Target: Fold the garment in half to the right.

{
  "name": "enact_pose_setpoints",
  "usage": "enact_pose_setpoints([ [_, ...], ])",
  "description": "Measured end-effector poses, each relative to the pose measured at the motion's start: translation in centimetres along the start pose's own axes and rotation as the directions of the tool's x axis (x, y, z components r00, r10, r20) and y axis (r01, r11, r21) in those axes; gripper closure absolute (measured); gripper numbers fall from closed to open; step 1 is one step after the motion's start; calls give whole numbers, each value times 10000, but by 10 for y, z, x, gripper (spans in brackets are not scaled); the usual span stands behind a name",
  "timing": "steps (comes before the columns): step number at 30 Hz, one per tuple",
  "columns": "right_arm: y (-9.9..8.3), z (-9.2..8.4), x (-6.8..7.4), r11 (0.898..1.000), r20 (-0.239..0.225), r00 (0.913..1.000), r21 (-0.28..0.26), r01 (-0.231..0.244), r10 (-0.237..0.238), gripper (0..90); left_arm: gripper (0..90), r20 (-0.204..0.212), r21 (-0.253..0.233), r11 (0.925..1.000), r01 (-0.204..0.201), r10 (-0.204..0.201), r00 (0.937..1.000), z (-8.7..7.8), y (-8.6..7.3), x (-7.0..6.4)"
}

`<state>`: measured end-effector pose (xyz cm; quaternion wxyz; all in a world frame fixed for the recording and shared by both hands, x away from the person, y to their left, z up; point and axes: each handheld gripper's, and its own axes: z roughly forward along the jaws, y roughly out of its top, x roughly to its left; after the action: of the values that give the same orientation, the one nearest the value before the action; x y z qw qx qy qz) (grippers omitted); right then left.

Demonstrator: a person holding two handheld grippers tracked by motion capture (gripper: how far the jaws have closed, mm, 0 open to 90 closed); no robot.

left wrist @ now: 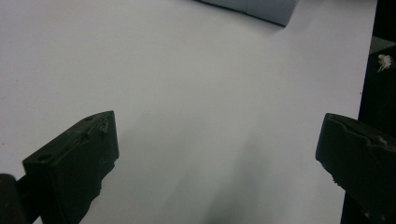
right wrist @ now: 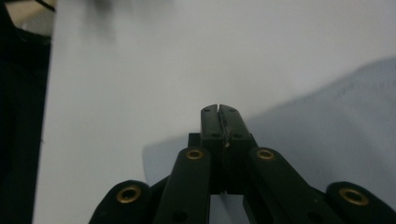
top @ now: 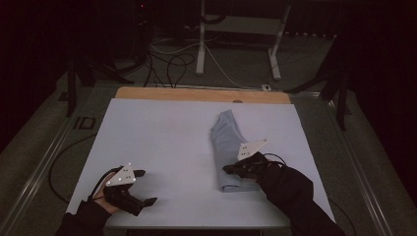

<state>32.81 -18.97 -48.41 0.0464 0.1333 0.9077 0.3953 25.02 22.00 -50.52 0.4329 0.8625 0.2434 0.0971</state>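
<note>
Folded light-blue cloth (top: 227, 147) is what the work is on: a long, narrow strip of fabric lying flat on the pale white table cover (top: 162, 147), running from about the centre of the sheet toward 5 o'clock. The right gripper (top: 227, 169) has its black jaws pressed fully together right at the near end of that cloth; in the right gripper view the two tips (right wrist: 219, 112) meet with no gap, low over the blue fabric's edge (right wrist: 336, 121). Whether a fold of fabric is actually pinched in there is hard to tell, since the closed tips hide the contact spot. A dark sleeve (top: 295, 196) comes in from 5 o'clock behind that gripper, with its grey three-cornered plate (top: 252, 147) sticking up on top.

Further out, the left gripper (top: 142, 189) sits at about 7 o'clock on the sheet, well apart from the cloth. Its jaws stand wide apart with nothing between them, just bare white cover in the left gripper view, and a corner of the cloth (left wrist: 261, 9) peeking in at 12 o'clock.

Past the sheet at 12 o'clock a strip of wooden tabletop (top: 201, 94) shows.
</note>
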Motion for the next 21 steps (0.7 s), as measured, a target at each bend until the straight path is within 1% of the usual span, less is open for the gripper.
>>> enact_pose_setpoints([
  [3, -10, 4, -3, 9997, -216, 9995, 116, -233, 235, 900, 4, 10, -32, 10000, -3, 3, 10000, 0, 0, 0],
  [4, -17, 10, -4, 9993, -335, 9991, 276, -260, 269, 900, 4, 21, -9, 10000, -34, 34, 10000, 0, 0, 0],
  [6, -24, 15, -4, 9982, -371, 9989, 546, -264, 285, 900, 4, 16, -26, 10000, 1, -1, 10000, 0, 0, 0],
  [7, -24, 15, -4, 9982, -371, 9989, 546, -264, 285, 900, 4, 15, -38, 10000, 18, -18, 10000, 0, 0, 0],
  [8, -30, 19, -5, 9973, -461, 9981, 625, -380, 409, 900, 4, 35, -41, 10000, -3, 3, 10000, 0, 0, 0],
  [9, -32, 20, -6, 9970, -506, 9977, 656, -409, 443, 900, 4, 38, 20, 10000, -49, 49, 10000, 0, 0, -1],
  [10, -32, 20, -6, 9970, -506, 9977, 656, -409, 443, 900, 4, 38, 20, 10000, -49, 49, 10000, 0, 0, -1],
  [11, -33, 19, -7, 9967, -586, 9967, 626, -519, 556, 900, 4, 45, 11, 10000, -45, 45, 10000, 0, 0, -1],
  [12, -34, 19, -6, 9970, -602, 9971, 647, -425, 464, 900, 4, 53, -42, 10000, 0, 0, 10000, 0, 0, 0],
  [14, -33, 19, -5, 9963, -586, 9969, 718, -479, 521, 900, 4, 53, -12, 10000, -26, 26, 10000, 0, 0, -1],
  [16, -34, 17, -3, 9960, -684, 9968, 811, -363, 419, 900, 4, 66, -1, 10000, -32, 32, 10000, 0, 0, 0],
  [19, -35, 17, -3, 9962, -763, 9961, 779, -389, 449, 900, 4, 72, -25, 10000, 14, -14, 10000, 0, 0, 0],
  [20, -39, 15, 0, 9962, -905, 9945, 744, -460, 527, 900, 4, 91, 14, 10000, -37, 36, 10000, 1, 0, -1],
  [21, -39, 15, 0, 9962, -905, 9945, 744, -460, 527, 900, 4, 96, 25, 10000, -52, 52, 9999, 1, 0, -1],
])
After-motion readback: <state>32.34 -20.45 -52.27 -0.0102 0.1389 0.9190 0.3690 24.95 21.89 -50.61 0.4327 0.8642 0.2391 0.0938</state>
